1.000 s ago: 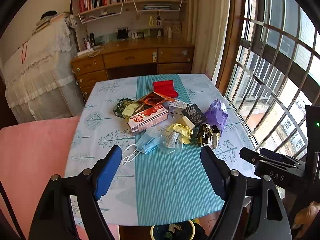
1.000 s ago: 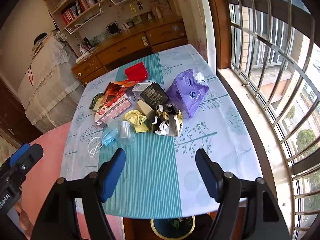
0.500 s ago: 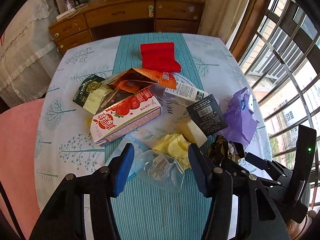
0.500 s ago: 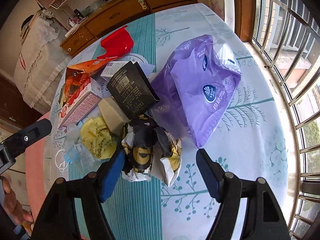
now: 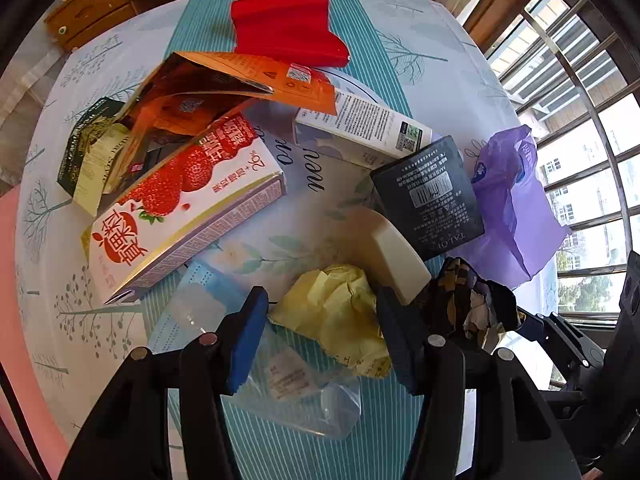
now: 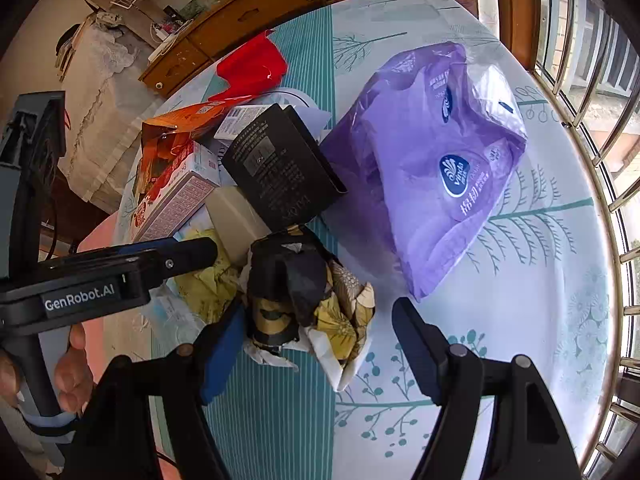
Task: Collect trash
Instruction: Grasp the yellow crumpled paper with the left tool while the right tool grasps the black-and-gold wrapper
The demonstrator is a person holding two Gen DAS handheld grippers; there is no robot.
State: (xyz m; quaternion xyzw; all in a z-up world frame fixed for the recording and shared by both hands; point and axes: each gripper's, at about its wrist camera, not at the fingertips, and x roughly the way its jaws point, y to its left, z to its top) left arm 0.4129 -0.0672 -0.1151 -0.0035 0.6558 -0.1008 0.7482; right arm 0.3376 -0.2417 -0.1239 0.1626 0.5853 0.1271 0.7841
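A pile of trash lies on the table. My left gripper [image 5: 320, 336] is open, its fingers on either side of a crumpled yellow wrapper [image 5: 336, 316], over a clear plastic bag [image 5: 304, 384]. My right gripper [image 6: 316, 344] is open around a crumpled black-and-gold paper wad [image 6: 308, 296], which also shows in the left wrist view [image 5: 468, 304]. A purple tissue pack wrapper [image 6: 432, 160] lies to the right of the wad. A strawberry carton [image 5: 180, 204], a black box [image 5: 432, 196] and a blue face mask [image 5: 200, 304] lie close by.
An orange bag [image 5: 224, 88], a red pouch [image 5: 288, 28], a white box [image 5: 360, 124], a beige block [image 5: 396, 256] and a green packet [image 5: 88, 148] lie in the pile. A wooden dresser [image 6: 248, 12] stands behind the table [image 6: 520, 320]. A barred window [image 6: 600, 40] is at the right.
Both grippers have come down and forward to the pile. The left now straddles the yellow wrapper, the right straddles the black-and-gold wad. Both stay open.
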